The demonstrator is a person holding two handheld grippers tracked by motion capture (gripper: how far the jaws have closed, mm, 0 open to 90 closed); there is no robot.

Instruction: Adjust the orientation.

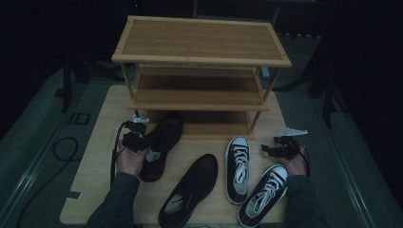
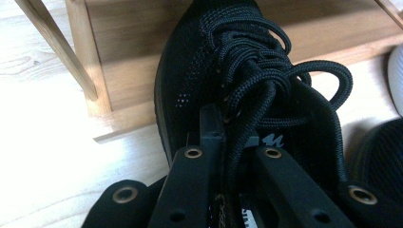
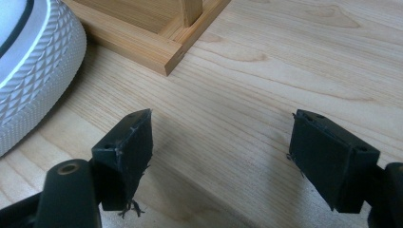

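Left gripper [image 1: 142, 138] clenched on the black mesh shoe [image 1: 161, 142], jaws pinched together at the collar and tongue, just behind the knot of the laces [image 2: 266, 71]. In the left gripper view the jaws stand nearly together with the tongue edge and a lace strand caught between them. I judge the grip sits there because the collar is the one thin, firm edge these jaws can bite; the toe box is too broad.

The shoe's toe points at the shoe rack [image 1: 199, 57] and its tip lies at the front edge of the bottom shelf [image 1: 204, 124]. The heel is on the worktop [image 1: 95, 175]. Holding from the heel end lets me push it in toe first, under the middle shelf.

Right gripper [image 1: 281, 148] released, jaws wide apart over bare worktop, nothing between the pads [image 3: 130, 142]. It hovers near the rack's front right foot [image 3: 166, 52], with a white rubber sole [image 3: 33, 71] just off to one side in the right gripper view. My guess is it waits here, clear of the left hand's path, close to the two black-and-white sneakers [image 1: 237, 166].

The second black shoe [image 1: 190, 190] lies loose in the middle of the worktop, toe angled toward the rack. The top shelf is bare, and so is the middle one, as far as I can see.

Risk as I see it: the grip holds lace as well as collar, so the shoe may swing.
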